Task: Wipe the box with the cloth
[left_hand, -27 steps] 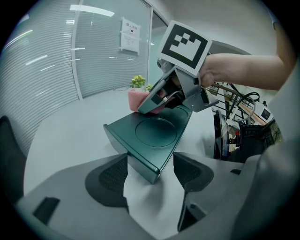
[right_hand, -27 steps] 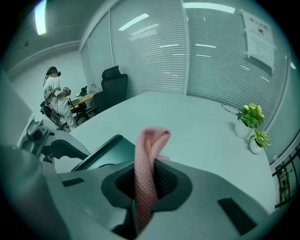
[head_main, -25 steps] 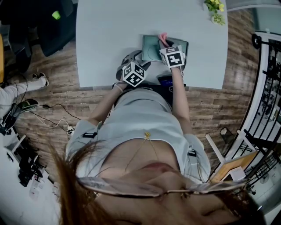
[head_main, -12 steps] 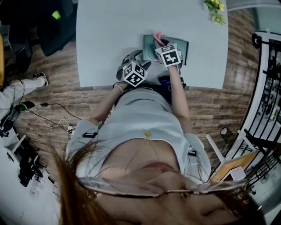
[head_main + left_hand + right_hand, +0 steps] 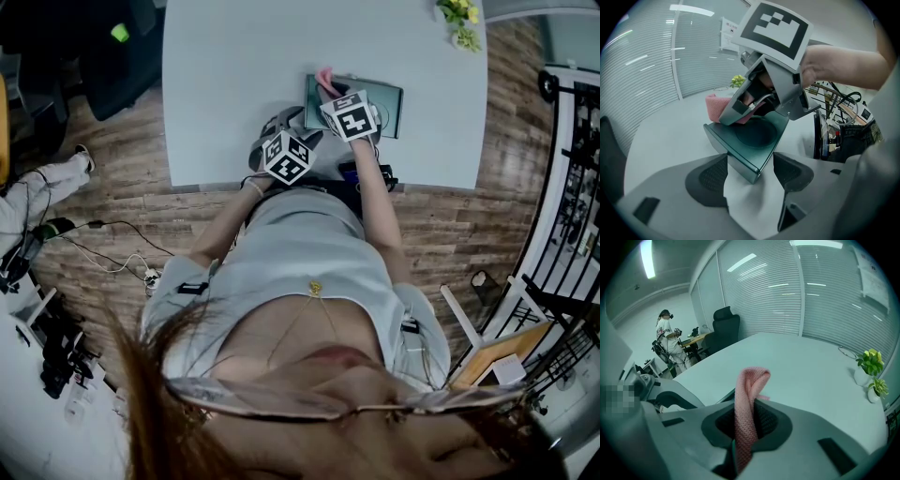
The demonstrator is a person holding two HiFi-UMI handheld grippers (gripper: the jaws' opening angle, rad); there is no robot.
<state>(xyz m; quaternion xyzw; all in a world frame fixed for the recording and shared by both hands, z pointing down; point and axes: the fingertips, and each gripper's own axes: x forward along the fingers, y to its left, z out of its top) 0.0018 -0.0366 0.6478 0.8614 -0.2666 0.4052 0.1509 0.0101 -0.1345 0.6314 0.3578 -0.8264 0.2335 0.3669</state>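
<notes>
- right tool [image 5: 749,427]: jaws closed tight on pink cloth [image 5: 751,385]; a folded loop sticks out past the tips, probably left out as the wiping pad
- in left gripper view, right tool is tilted down onto the box [image 5: 757,136] top, cloth pressed at the far edge; looks like mid-wipe
- left tool [image 5: 750,180]: jaws set wide around the box's near corner, both pads look to touch its sides; likely pinching it so the box doesn't slide under the wipe
- bare worktop [image 5: 665,136] shows in the gap between the jaws below the corner
- box lies flat on the worktop near the person's edge, just ahead of both tools, in head view
- box look: dark green, flat and shallow, square corners, smooth slightly glossy top with a round recessed circle in the middle; no visible dirt
- cloth look: pink, coarse knit, soft, doubled over
- small potted plant [image 5: 869,364] at far corner of the worktop, well apart from the box
</notes>
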